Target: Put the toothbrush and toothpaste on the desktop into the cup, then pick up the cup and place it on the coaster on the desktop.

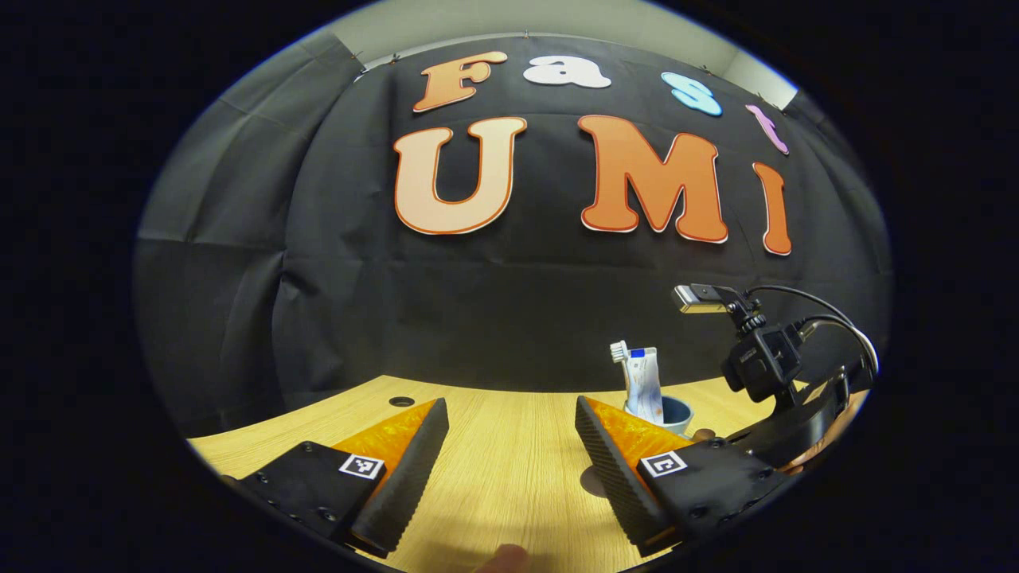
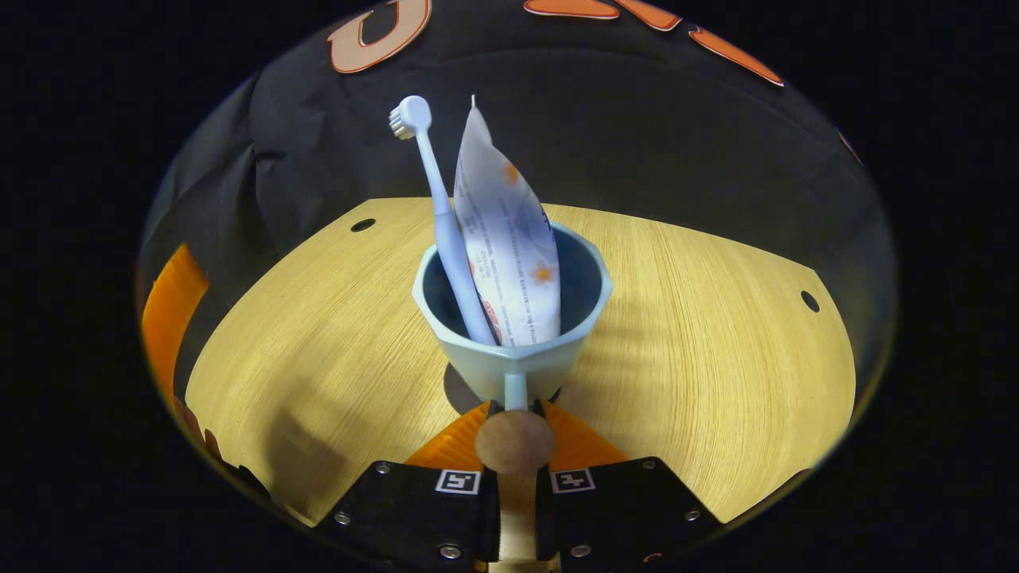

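On the desk (image 2: pixel 685 318), the right gripper (image 2: pixel 516 407) apparently pinches the cup (image 2: pixel 509 362) handle; left gripper (image 1: pixel 509 446) gapes.

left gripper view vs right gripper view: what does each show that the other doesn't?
Left gripper view: the left gripper open over the desktop, and a camera mount with cables at the right. Right gripper view: the right gripper shut on the handle of the cup, plus the cup's inside. Both: toothbrush and toothpaste standing in the cup.

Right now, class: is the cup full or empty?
Holding things, not empty: in the right gripper view the toothbrush and toothpaste stand inside the cup, leaning on its rim and sticking out above it.
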`<state>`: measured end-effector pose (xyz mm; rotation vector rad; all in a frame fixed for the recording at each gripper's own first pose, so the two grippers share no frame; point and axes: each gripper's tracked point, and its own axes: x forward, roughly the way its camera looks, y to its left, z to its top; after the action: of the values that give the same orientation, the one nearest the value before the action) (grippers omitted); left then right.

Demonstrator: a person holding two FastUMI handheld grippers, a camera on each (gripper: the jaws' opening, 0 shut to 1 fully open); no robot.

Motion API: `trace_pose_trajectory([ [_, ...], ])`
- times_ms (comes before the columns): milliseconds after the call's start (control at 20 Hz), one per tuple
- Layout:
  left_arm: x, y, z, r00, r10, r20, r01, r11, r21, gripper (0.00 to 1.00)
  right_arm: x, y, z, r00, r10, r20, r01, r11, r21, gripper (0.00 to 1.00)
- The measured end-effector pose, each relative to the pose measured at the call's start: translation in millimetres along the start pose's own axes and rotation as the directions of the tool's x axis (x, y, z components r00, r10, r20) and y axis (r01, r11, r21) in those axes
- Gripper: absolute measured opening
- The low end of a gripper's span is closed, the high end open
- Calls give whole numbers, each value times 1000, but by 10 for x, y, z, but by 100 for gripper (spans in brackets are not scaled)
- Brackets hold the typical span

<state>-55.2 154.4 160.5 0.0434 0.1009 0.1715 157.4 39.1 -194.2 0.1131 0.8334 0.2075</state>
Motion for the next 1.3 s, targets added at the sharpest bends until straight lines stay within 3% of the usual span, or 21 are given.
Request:
trace_pose_trajectory([
  [400, 16, 42, -26, 1000, 10, -9, -11, 1000, -11, 100, -3, -11, -22, 999, -5, -54, 5, 1000, -5, 18],
  [650, 21, 38, -72, 1000, 9, -21, -9, 1000, -13, 99, -74, -6, 44, 1000, 17, -3, -17, 1000, -10, 29],
  [1050, 54, -11, -135, 999, -1, -40, 0, 1000, -10, 100, -451, -140, 354, 981, 23, 191, -9, 997, -76, 77],
  [1300, 32, -126, -30, 1000, -26, -17, 26, 1000, -12, 100, -704, -242, 540, 947, 36, 320, -8, 996, -88, 86],
])
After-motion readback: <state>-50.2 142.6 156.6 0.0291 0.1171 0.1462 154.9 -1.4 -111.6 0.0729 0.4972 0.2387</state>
